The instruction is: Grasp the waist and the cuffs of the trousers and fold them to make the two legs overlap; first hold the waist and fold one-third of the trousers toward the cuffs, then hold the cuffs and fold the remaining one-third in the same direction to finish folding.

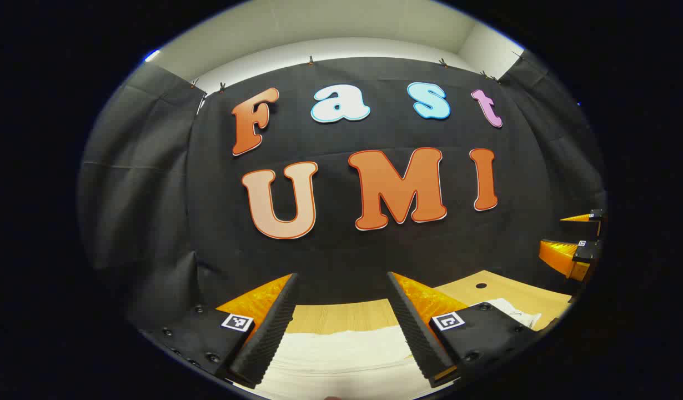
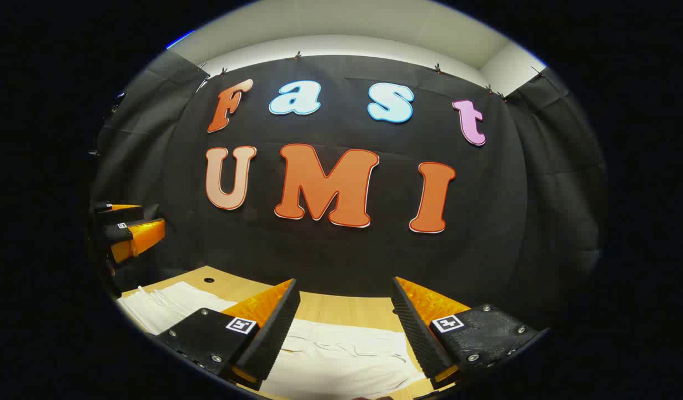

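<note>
Looking along the left gripper [image 1: 341, 289] in the left gripper view, the jaws are spread wide with nothing between them, and the same goes for the right gripper [image 2: 344, 291] in the right gripper view. Both hang above the cloth, not touching it as far as I can tell.

Outward from each: the white trousers [image 1: 341, 355] lie flat at the bottom of the frame, right under and just ahead of the fingers, on the pale wood counter [image 1: 519, 291]. In the right gripper view the trousers [image 2: 341, 355] run from the bottom centre off to the lower left, toward where the other gripper shows at the left edge. In the left gripper view a bit of white fabric also pokes out at the lower right, toward the other gripper at the right edge. So my read is the long axis runs side to side across the two grippers, not away toward the wall.

Which end is waist and which is cuffs? Honestly can't tell. The right view shows wrinkles and maybe a seam, the left a flat, plain edge.

Each gripper looks about equally near its own end, so the next move is basically straight down.
</note>
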Available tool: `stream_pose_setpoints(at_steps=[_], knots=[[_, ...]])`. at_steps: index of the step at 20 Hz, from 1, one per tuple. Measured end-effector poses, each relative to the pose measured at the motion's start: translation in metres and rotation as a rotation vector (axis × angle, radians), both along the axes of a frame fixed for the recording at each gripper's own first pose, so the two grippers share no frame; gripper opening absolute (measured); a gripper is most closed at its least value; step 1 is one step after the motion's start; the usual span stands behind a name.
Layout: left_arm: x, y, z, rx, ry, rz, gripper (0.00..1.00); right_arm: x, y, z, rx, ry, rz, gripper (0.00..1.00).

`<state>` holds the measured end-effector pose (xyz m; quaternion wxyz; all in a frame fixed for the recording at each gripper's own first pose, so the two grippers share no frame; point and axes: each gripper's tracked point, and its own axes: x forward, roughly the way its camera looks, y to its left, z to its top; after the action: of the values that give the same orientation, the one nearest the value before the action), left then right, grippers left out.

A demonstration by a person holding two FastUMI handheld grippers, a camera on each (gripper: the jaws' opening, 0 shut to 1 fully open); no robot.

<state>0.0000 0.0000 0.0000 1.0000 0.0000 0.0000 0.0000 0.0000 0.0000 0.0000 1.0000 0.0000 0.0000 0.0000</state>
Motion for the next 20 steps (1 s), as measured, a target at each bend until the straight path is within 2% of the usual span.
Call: stream_pose_setpoints(at_steps=[8,9,10,11,12,15,20], knots=[[-0.010,-0.001,0.004,-0.010,-0.002,0.006,1.00,-0.008,-0.002,0.005,0.003,0.000,0.003,0.99],[-0.012,0.000,0.003,-0.011,-0.003,0.008,1.00,-0.010,-0.001,0.005,0.006,0.001,0.006,0.96],[-0.014,0.001,0.002,-0.011,-0.003,0.009,1.00,-0.011,-0.002,0.005,0.006,0.001,0.005,0.99],[-0.018,0.002,0.001,-0.010,-0.006,0.011,1.00,-0.012,-0.004,0.003,0.003,0.001,0.002,0.96],[-0.019,0.003,0.002,-0.008,-0.012,0.011,1.00,-0.012,-0.006,0.002,0.001,-0.001,-0.004,0.99],[-0.024,0.008,-0.002,-0.004,-0.008,0.018,1.00,-0.014,-0.011,-0.006,0.011,0.026,-0.013,0.99],[-0.028,0.029,-0.032,-0.069,0.093,0.042,1.00,-0.013,-0.031,-0.029,0.038,0.111,-0.046,0.99]])
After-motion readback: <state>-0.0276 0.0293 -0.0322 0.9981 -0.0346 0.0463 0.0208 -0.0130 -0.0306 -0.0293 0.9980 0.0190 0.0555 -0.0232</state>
